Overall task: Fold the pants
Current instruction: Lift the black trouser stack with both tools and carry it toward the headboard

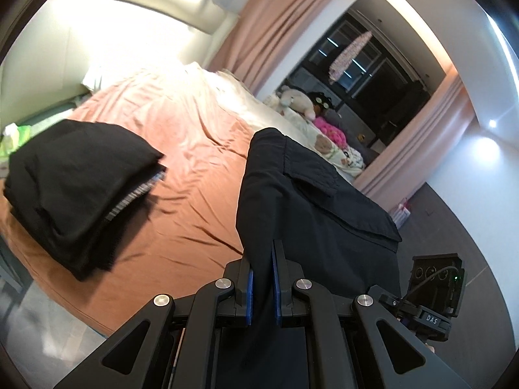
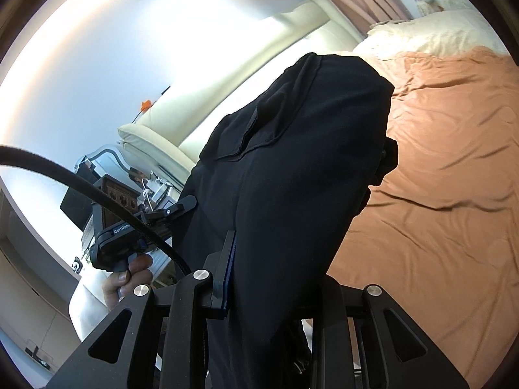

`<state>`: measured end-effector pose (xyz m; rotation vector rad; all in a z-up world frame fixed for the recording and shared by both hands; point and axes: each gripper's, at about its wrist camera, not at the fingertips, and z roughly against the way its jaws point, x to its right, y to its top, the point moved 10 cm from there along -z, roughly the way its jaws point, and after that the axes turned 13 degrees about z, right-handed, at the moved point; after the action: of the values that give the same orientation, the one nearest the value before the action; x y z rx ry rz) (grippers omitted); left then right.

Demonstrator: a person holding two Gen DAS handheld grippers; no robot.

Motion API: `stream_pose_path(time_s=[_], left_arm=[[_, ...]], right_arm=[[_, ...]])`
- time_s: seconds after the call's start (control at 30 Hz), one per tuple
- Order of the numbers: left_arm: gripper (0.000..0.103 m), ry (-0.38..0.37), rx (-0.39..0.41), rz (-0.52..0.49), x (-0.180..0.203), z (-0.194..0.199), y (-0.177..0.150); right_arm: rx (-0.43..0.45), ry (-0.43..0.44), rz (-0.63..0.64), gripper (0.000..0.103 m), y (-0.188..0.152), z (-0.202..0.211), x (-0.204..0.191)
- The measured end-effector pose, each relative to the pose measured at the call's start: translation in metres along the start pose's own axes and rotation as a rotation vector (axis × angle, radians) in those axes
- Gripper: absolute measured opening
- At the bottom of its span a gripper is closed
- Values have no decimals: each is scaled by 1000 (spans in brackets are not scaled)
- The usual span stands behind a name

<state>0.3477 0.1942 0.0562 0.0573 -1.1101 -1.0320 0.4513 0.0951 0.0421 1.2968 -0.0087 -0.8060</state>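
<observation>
a bedroom, with a bed (image 1: 181, 149) under a rust sheet and a folded black stack (image 1: 74, 191) on it. left wrist view: left gripper (image 1: 262, 278) is clamped on the black pants (image 1: 308, 207), held clear of the sheet. right wrist view: right gripper (image 2: 259, 275) is clamped on the pants (image 2: 292, 162) too, one finger hidden. the loose fabric could bunch when laid down, spoiling the fold.

Matt black cloth pants (image 1: 311, 201), wrinkled orange cloth bedsheet (image 1: 181, 149)

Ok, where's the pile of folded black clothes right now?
In the left wrist view, the folded pile lies at the left on the orange bedsheet.
</observation>
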Motion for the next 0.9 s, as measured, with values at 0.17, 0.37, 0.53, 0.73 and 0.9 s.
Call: stream_pose_path(time_s=[0.17,0.37,0.53,0.73,0.9], left_arm=[[10,29,39,27,-40,17,35],[9,86,89,36,-71,34,75],[9,124,121,34,-92,43,107],[9,159,159,53,-122,50,146],[9,193,182,70,-150,52,182]], right_arm=[[-15,24,14,22,6,-40,-8],[-34,67,26,21,22,-97,-20],[-43,99,31,21,38,-135,-26],[-44,124,49,21,58,-187,-37],[-41,137,43,21,64,-221,-39]])
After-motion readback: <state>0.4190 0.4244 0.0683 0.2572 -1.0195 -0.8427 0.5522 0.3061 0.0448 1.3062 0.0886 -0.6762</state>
